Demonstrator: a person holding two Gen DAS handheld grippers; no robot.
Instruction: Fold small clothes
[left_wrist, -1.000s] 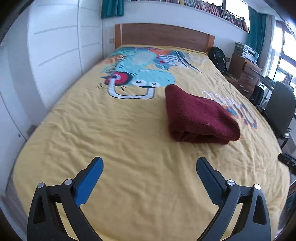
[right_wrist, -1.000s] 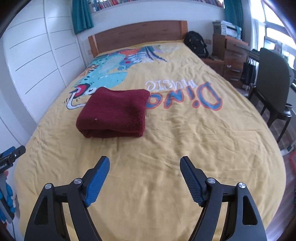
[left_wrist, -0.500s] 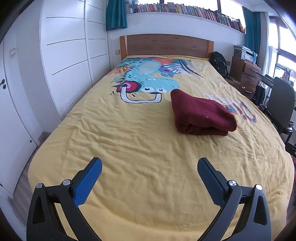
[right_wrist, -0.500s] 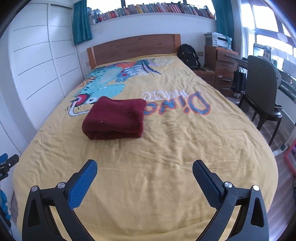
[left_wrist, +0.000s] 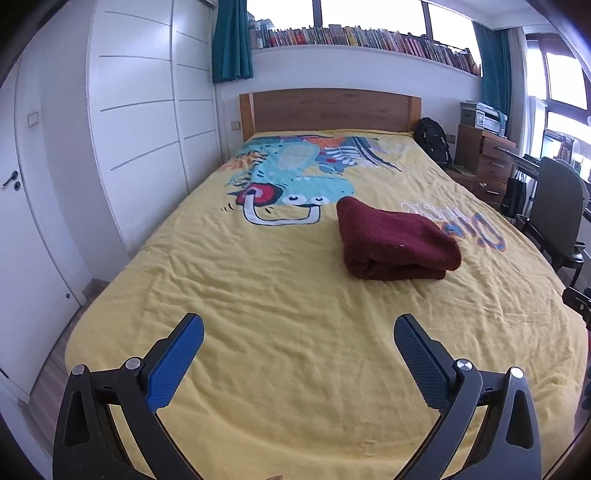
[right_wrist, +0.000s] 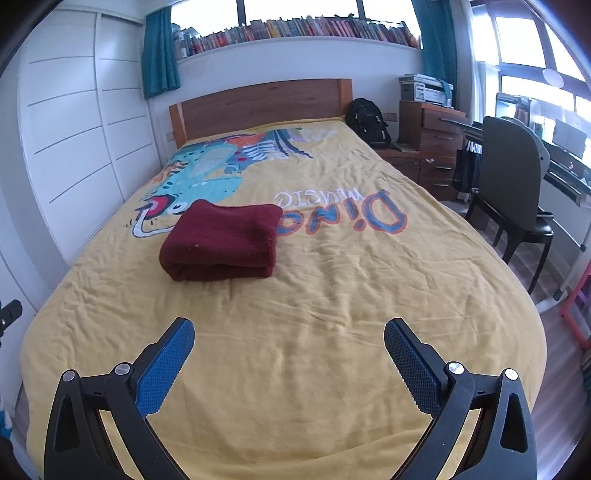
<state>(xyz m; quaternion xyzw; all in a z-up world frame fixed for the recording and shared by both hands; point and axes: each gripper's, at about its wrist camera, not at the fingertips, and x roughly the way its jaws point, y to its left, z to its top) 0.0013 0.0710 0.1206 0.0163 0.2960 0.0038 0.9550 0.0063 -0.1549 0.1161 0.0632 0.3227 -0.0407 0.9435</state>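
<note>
Maroon folded garment (right_wrist: 221, 242) beyond tongs (right_wrist: 289, 334)

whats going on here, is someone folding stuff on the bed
A person is holding a two-finger gripper in each hand over a bed with a yellow dinosaur bedspread. One dark red garment already lies folded in a neat bundle near the middle of the bed. Neither gripper is touching it: the left gripper and the right gripper are both open and empty, near the foot of the bed. The right one's jaws have just been opening, with nothing between them. The fold looks finished.
</note>
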